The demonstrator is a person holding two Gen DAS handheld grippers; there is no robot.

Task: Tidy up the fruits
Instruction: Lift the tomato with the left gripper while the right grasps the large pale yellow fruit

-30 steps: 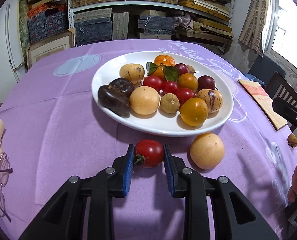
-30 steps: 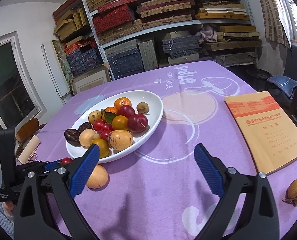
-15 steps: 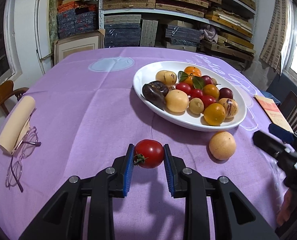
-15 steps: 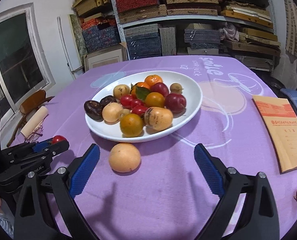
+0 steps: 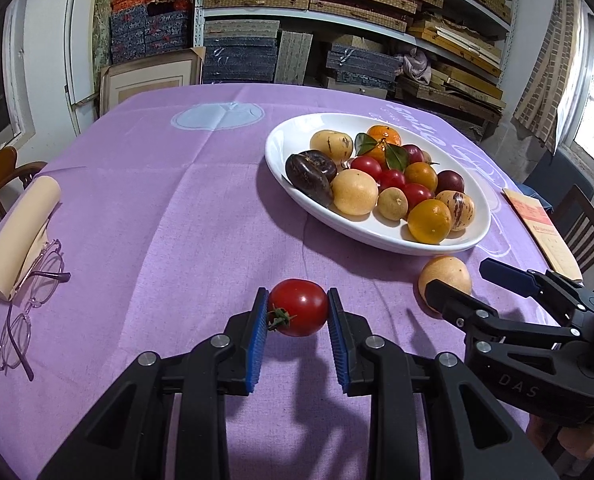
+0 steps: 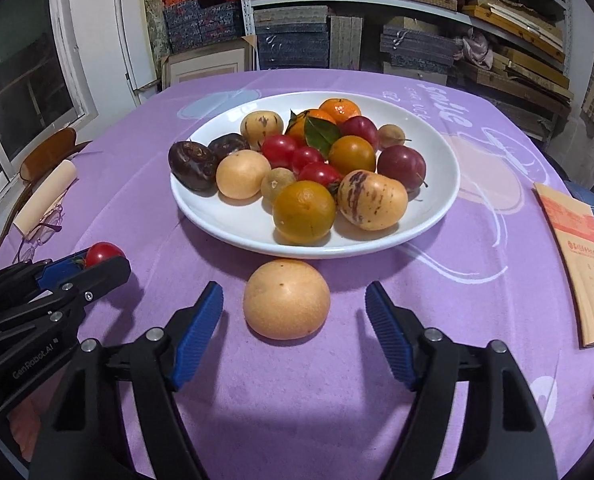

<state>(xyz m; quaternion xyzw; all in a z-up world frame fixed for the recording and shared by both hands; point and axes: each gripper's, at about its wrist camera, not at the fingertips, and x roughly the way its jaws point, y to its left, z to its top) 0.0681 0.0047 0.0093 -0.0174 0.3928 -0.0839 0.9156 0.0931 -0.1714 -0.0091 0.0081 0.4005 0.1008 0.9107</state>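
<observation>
Your left gripper (image 5: 297,316) is clamped on a tomato (image 5: 298,307). Your right gripper (image 6: 293,320), jaws just closing, straddles the pale fruit (image 6: 287,299) without touching.

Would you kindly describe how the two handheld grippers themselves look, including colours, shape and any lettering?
Both the left gripper and the right gripper are matte black plastic linkages with silver rivets. Each ends in two jaws faced with ribbed blue pads. White lettering reads "GenRobot.AI" on the left body and "DAS" on the right. No cables or sleeves show.
</observation>
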